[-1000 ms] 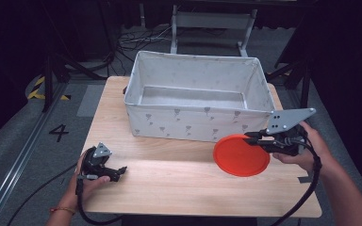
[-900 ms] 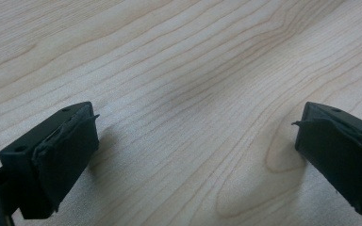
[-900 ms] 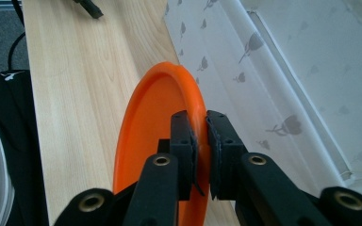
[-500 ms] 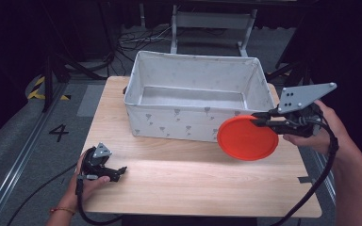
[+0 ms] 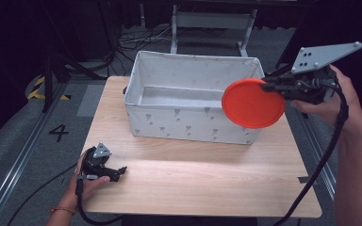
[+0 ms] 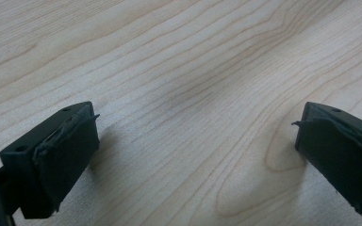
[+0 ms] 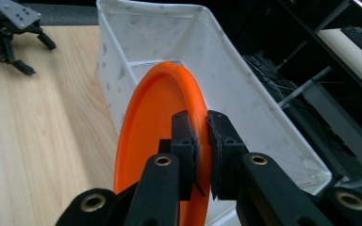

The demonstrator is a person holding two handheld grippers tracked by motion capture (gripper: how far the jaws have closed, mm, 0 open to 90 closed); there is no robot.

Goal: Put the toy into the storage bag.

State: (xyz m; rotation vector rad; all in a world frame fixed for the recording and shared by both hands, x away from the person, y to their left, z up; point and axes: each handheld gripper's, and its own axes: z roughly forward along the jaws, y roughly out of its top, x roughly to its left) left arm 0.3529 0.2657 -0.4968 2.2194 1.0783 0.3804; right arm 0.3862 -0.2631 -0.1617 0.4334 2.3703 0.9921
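Changes since earlier frames: orange plate (image 5: 253,103) was flat on the table near the right edge, then lifted and tilted; now it is higher, held on edge at the bin's right end, overlapping the front right corner of the bin in the high view. The right hand has risen with it. Left gripper has not moved.

Left to right: left gripper (image 5: 118,171) rests on the wooden table (image 5: 207,179) near the front left corner, held in the left hand (image 5: 87,181). Its jaws stand wide apart, nothing between them; left gripper view has bare wood grain under them.

White fabric bin (image 5: 188,120) sits at the table's back middle, open top, inside looks bare.

Right gripper (image 5: 268,86), held in the right hand (image 5: 325,103), is off the table at the bin's right end, jaws clamped on the plate's rim; right gripper view shows the rim pinched between both pads, plate upright, bin just behind it.

Count: two grippers, one plate, one bin, one table.
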